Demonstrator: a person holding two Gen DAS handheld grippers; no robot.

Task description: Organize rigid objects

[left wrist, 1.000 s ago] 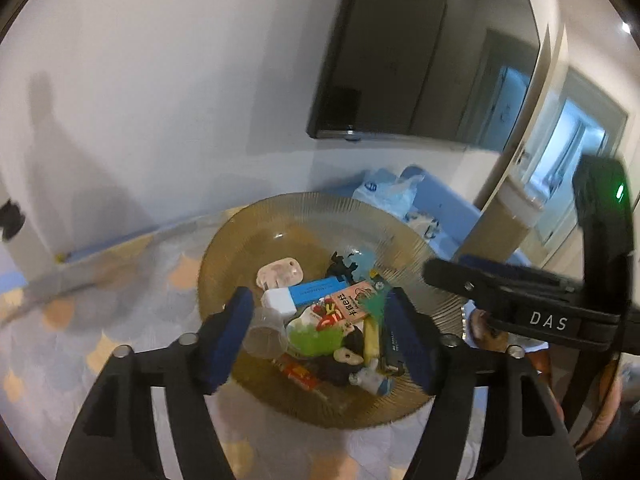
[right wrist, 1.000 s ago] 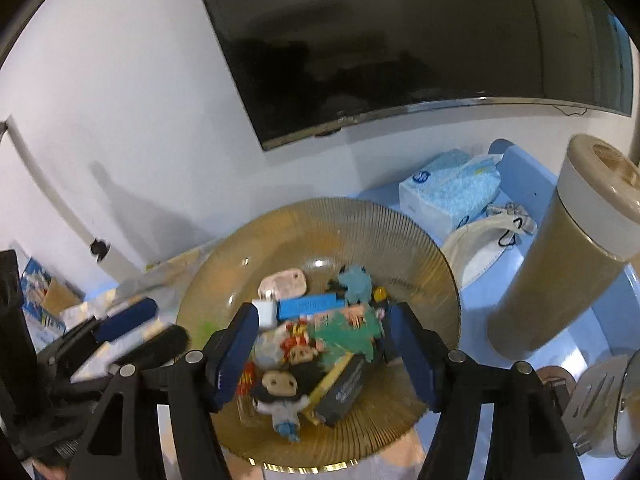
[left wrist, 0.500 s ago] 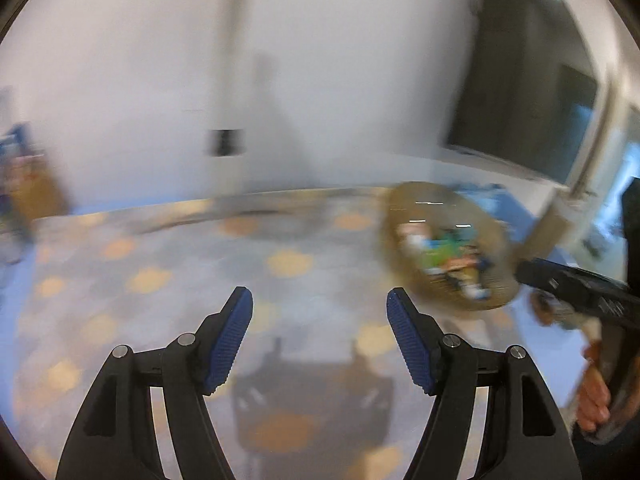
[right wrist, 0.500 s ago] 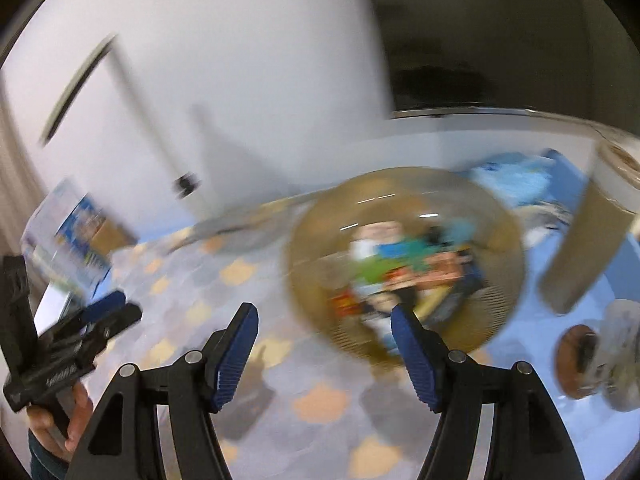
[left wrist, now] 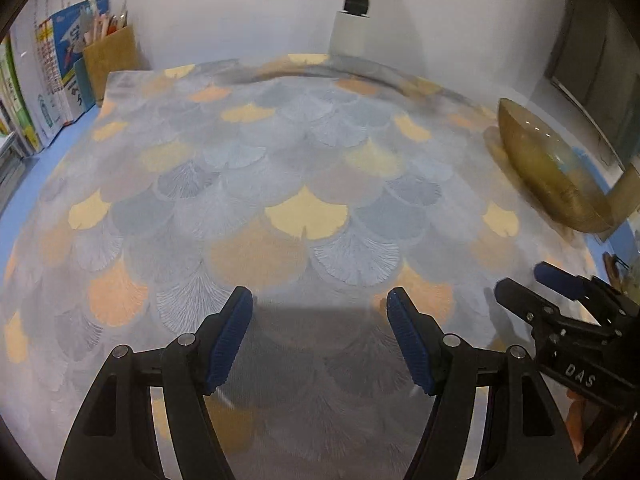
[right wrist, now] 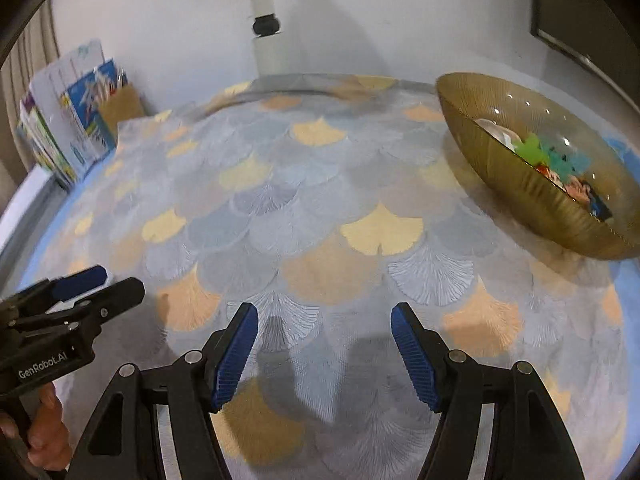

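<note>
An amber ribbed glass bowl (right wrist: 516, 196) stands at the right of the patterned mat (right wrist: 320, 208), holding several small rigid items (right wrist: 536, 152): green, teal, red and blue pieces. From the left wrist view only the bowl's (left wrist: 548, 172) outer side shows, at the far right. My left gripper (left wrist: 320, 320) hangs open over bare mat (left wrist: 280, 168), nothing between its blue pads. My right gripper (right wrist: 324, 332) is also open and empty, low over the mat, left of the bowl. Each sees the other: the right gripper (left wrist: 536, 284) at the right edge, the left gripper (right wrist: 92, 284) at the left edge.
Booklets (left wrist: 52, 72) and a cardboard holder of pencils (left wrist: 112, 56) stand at the back left corner. A white post with a black fitting (right wrist: 266, 26) runs up the wall. A tan cylinder (left wrist: 624, 192) stands behind the bowl, and a dark screen (right wrist: 580, 8) hangs at the right.
Both grippers swung left away from over the bowl and sank toward the mat. The bowl slid from the middle of each view to the right edge. Jaw gaps look unchanged.
</note>
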